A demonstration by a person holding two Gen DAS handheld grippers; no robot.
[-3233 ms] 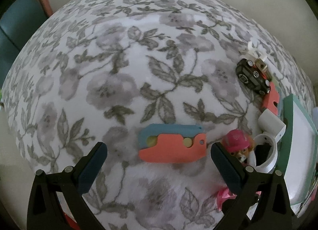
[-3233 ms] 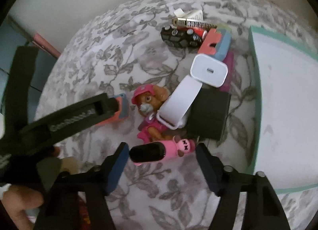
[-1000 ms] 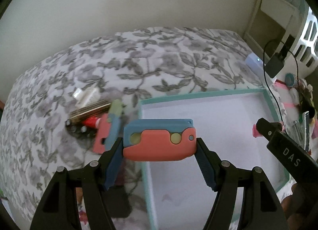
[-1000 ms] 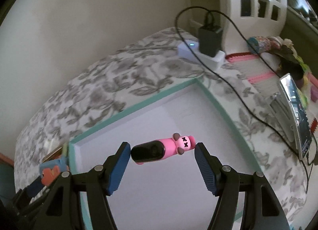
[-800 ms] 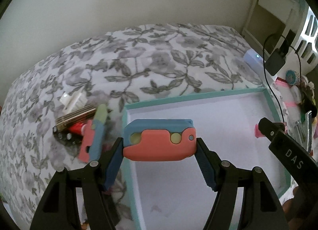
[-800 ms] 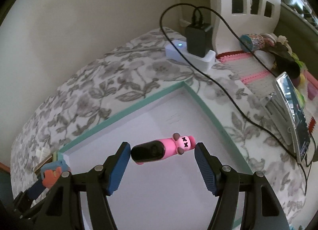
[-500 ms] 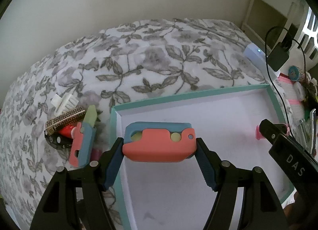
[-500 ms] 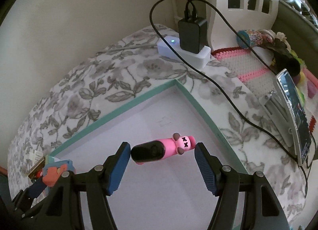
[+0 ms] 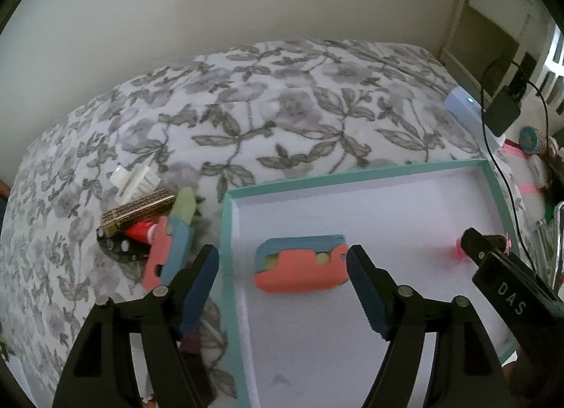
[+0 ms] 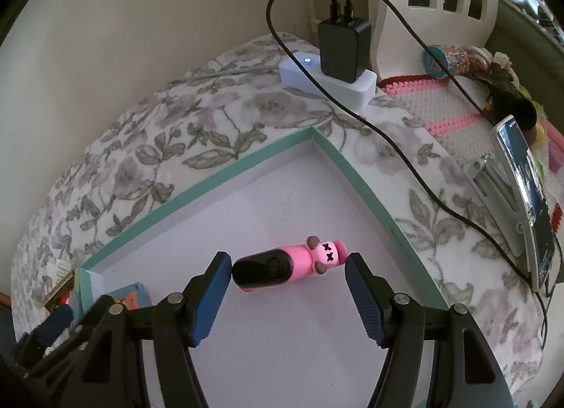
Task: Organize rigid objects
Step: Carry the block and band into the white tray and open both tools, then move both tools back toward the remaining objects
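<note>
Left gripper (image 9: 283, 268): jaws just been opening, now spread wide over the near left corner of the teal-rimmed tray (image 9: 366, 175), pads clear of the coral-and-blue block (image 9: 299, 268). Block blurred in the left wrist view, so cannot tell whether already resting on the white tray floor or dropping the last bit; lies between the two fingers, right end just beside the right pad, a clear gap to the left pad, which hangs over the tray's left wall and the floral bedspread (image 9: 268, 119). Released there probably to start filling the tray from one corner. Right gripper (image 10: 289, 272): pinching the pink bear-faced toy (image 10: 290, 268) end to end, black end against the left pad, pink face end at the right pad, carried lengthwise above the tray floor toward the far right corner. Held off the floor and well apart from the block, likely to give each piece its own spot. Next call, as a judgement: lower and let go of the pink toy, then back to the pile outside the tray's left wall, where a second coral-and-blue piece (image 9: 169, 253), a brass-coloured bar (image 9: 137, 208) and a white comb-like part (image 9: 135, 180) wait.
</note>
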